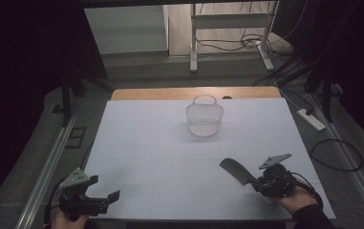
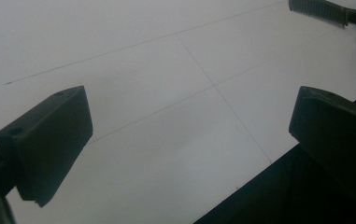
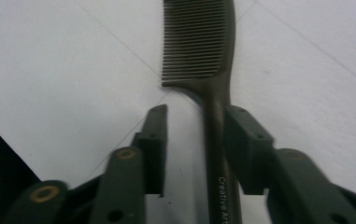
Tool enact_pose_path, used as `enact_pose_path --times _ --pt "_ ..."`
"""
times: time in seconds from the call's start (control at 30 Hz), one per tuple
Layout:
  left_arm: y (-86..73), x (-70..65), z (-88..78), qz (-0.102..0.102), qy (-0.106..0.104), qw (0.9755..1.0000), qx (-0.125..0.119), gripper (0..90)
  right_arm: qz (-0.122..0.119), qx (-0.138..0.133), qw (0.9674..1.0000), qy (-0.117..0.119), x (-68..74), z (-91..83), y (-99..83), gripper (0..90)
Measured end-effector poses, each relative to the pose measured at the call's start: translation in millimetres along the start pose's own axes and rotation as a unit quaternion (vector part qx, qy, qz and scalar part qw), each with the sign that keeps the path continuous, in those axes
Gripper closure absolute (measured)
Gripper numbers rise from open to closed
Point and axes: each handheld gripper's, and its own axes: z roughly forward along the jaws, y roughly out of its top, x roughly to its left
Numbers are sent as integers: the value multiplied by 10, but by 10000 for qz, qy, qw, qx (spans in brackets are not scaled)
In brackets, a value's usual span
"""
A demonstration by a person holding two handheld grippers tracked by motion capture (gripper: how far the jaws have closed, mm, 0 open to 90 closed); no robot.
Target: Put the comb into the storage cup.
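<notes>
Left gripper rested at the near-left table edge, jaws spread wide, nothing between them. Right gripper sat near-right; the comb handle lay between its jaws against one, with a gap beside the other. White basket stood beyond, well apart

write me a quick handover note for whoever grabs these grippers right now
Right gripper: the comb handle lies between its jaws, against one, with a gap at the other; whether it is clamped cannot be told. In the high view the comb sticks out toward the basket.
Left gripper: open, holds nothing, low over the table's near left corner.
Basket: upright at the far middle, nothing visible in it.
Likely left: carry the comb to the basket.
</notes>
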Motion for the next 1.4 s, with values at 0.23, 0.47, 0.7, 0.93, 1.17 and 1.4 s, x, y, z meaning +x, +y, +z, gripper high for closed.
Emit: enact_pose_path --times 0.23,0.47,0.7,0.93,1.17,1.4 --pt "0 2 -2 2 -1 10000 3 3 111 -102 9998 -141 -1 -46 -28 334" --pt "0 3 -1 -10 -9 10000 -1 3 326 3 9991 -261 -41 -43 -53 130" --pt "0 4 0 -16 -12 10000 0 3 426 -86 9986 -294 -99 -58 -98 25" --pt "1 6 0 -11 -14 10000 8 3 522 -132 9978 -383 -154 -74 -130 0" --pt "1 4 1 -17 -12 10000 4 3 630 -103 9974 -324 -177 -59 -131 0" --pt "2 4 2 -11 -11 10000 16 3 504 53 9982 -310 -185 32 -142 0"
